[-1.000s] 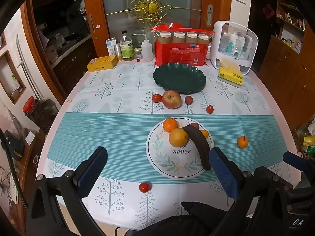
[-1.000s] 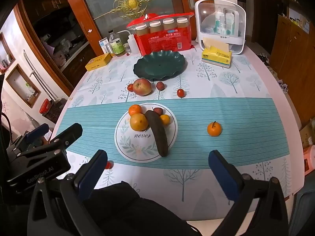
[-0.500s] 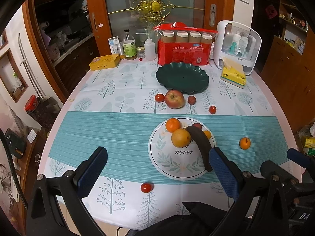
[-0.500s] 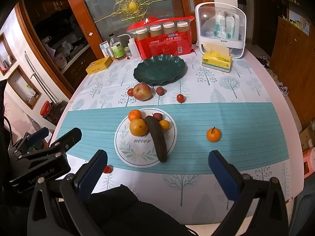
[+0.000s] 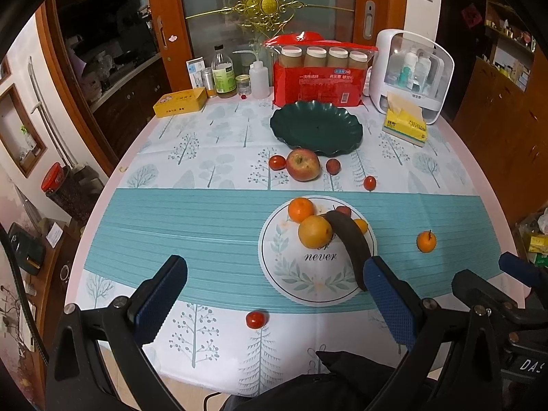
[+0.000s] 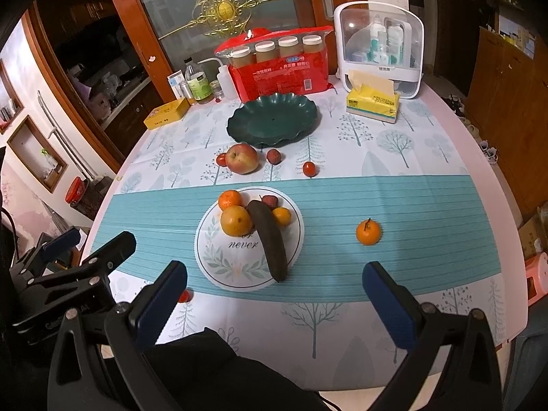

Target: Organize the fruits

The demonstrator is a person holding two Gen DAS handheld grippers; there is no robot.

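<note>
A white plate (image 5: 308,284) (image 6: 222,263) in mid-table holds two oranges (image 5: 314,231), a dark banana (image 5: 349,243) (image 6: 269,239), a small orange fruit and a red date. A green dish (image 5: 316,128) (image 6: 274,120) sits empty behind. In front of it lie an apple (image 5: 303,164) (image 6: 241,158), cherry tomatoes and a date. A loose tangerine (image 5: 426,241) (image 6: 368,232) lies right of the plate. A cherry tomato (image 5: 256,319) lies near the front edge. My left gripper (image 5: 274,294) and right gripper (image 6: 274,294) are both open and empty, above the front edge.
At the back stand a red pack of jars (image 5: 318,75), bottles (image 5: 223,73), a yellow tin (image 5: 179,102), a white organizer (image 5: 411,75) and a yellow tissue pack (image 5: 406,125). The table edge curves away on both sides. Wooden cabinets stand to the right.
Both grippers have drawn back and risen slightly, so the table shows a little smaller and lower. Nothing on the table has moved.
</note>
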